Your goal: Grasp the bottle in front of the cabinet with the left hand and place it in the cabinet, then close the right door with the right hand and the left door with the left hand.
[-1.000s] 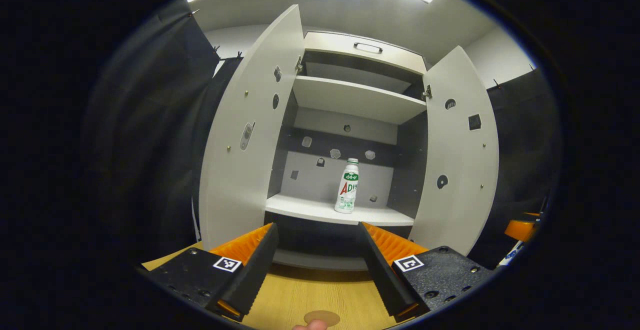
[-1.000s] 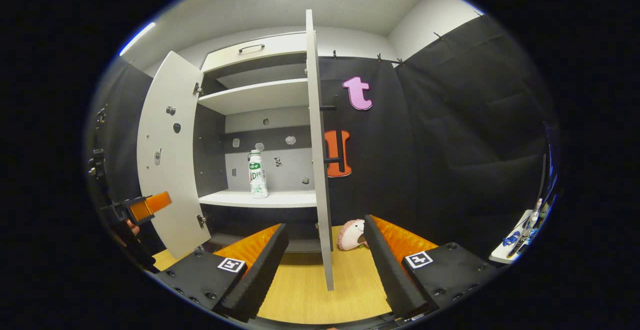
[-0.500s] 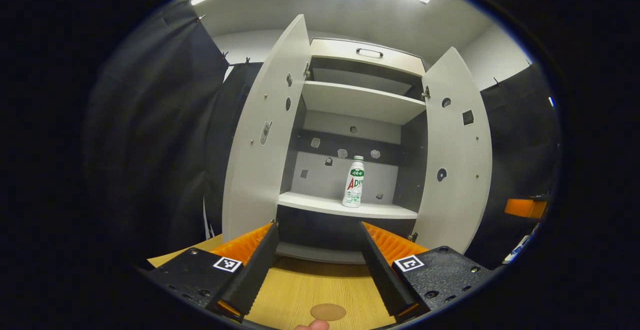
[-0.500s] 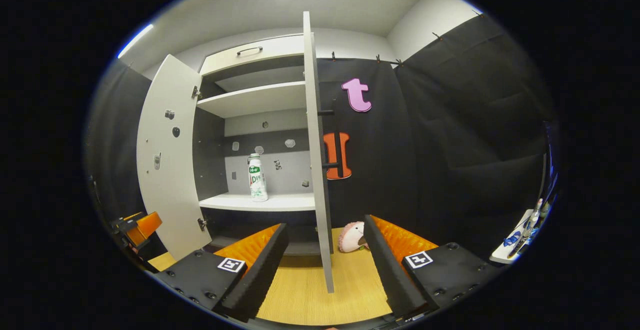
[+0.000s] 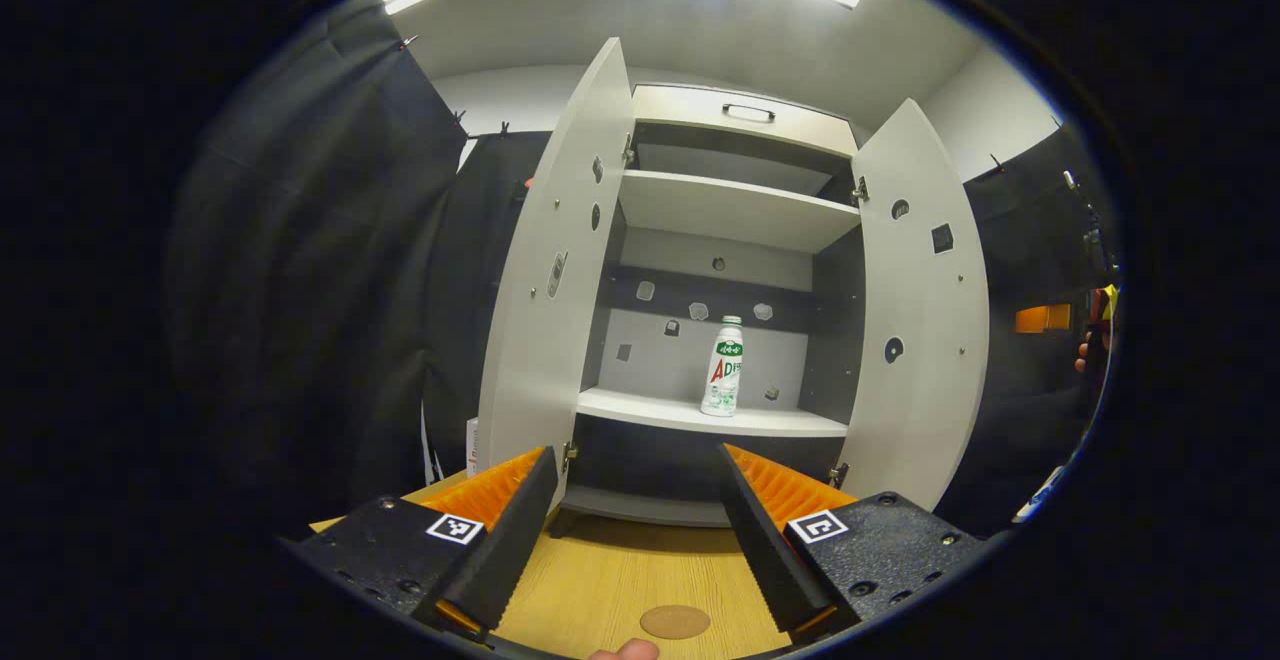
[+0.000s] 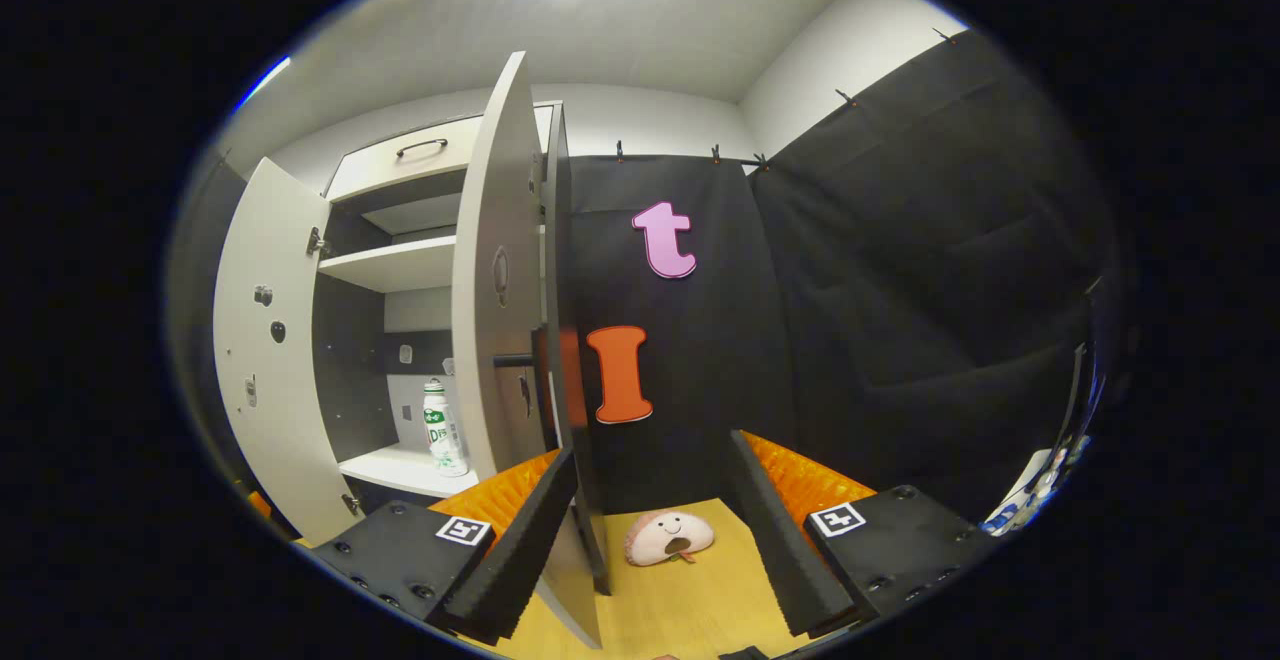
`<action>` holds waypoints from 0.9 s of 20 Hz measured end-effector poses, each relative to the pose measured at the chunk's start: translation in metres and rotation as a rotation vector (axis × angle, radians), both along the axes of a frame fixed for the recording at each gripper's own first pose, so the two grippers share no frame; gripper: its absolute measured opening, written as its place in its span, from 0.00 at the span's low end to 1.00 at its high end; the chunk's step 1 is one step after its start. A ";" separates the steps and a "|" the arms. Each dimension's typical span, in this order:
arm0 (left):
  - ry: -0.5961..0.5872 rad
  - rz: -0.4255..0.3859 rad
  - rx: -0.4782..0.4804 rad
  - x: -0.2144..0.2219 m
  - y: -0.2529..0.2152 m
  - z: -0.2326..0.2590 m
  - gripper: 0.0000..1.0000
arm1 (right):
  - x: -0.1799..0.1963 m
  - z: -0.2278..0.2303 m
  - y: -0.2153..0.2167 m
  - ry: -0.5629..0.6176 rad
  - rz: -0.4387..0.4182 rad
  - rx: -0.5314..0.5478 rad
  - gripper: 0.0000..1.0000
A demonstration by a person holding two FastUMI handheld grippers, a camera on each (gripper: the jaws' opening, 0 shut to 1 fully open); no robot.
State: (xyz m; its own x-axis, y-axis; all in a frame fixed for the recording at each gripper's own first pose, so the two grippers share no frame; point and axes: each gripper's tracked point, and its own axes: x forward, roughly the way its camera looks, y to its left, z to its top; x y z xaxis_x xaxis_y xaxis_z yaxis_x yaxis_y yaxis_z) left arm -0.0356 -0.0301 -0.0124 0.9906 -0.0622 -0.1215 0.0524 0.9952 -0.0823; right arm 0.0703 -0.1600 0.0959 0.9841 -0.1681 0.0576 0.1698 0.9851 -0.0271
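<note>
Left gripper view: bottle (image 5: 722, 367) upright, shelved.

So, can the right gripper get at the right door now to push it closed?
Probably yes. The right gripper has open jaws, and the right door stands just ahead to its left, outer face showing. Nothing lies between them; the plush toy sits low on the table.

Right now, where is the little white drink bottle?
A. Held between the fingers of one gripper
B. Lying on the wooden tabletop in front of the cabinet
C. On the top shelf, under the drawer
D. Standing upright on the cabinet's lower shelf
D: the bottle stands upright on the lower shelf, between both open doors, and the left gripper is open with nothing between its fingers.
</note>
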 end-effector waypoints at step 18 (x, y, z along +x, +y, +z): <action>0.017 0.031 -0.058 0.005 0.014 -0.009 0.96 | 0.042 0.007 0.043 0.022 0.053 -0.112 0.94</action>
State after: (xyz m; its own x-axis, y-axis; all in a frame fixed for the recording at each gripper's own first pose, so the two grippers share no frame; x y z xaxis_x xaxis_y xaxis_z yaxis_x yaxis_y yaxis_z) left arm -0.0305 -0.0159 -0.0215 0.9901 -0.0385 -0.1352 0.0193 0.9899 -0.1407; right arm 0.1123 -0.1170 0.1030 0.9927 -0.1092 0.0516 0.1155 0.9833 -0.1408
